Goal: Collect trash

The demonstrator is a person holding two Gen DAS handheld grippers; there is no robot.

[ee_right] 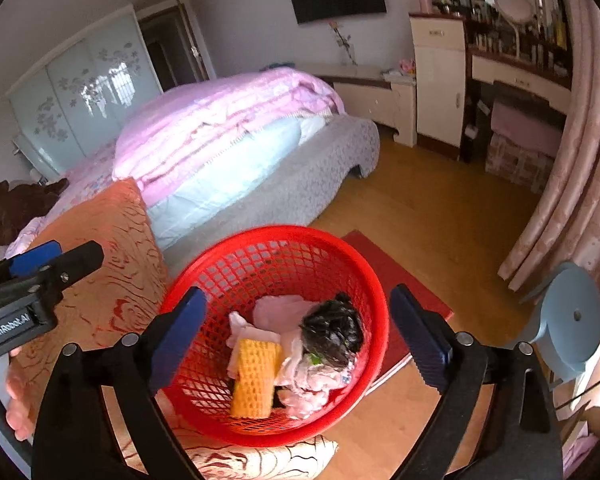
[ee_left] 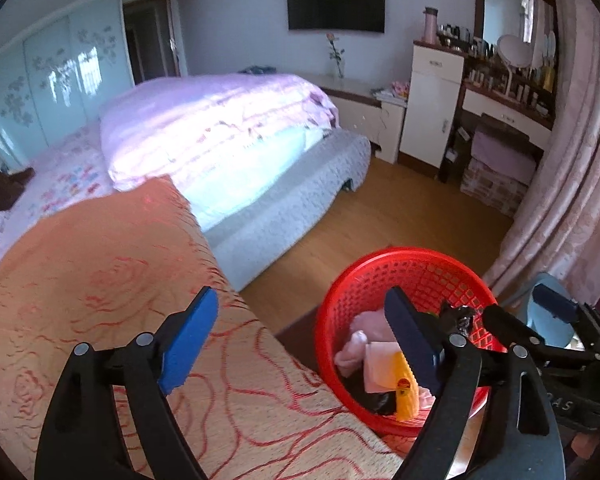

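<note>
Sunlight fell across a bedroom with a pink quilt (ee_right: 228,120) on the bed and a wooden floor (ee_right: 440,216). Beside the orange bedspread (ee_left: 100,280) stood a red basket (ee_right: 276,240) holding pink tissues (ee_right: 278,308), a yellow foam net (ee_right: 256,376) and a black bag (ee_right: 332,332). Both the left gripper (ee_left: 300,340) and right gripper (ee_right: 300,340) hung above it, jaws spread wide and empty.

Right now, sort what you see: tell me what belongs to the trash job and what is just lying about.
Part of the job:
red basket
yellow foam net
black bag
crumpled pink paper
right gripper, open above the basket
left gripper, open

Just lying about:
orange blanket
bed
blue stool
red mat
</note>
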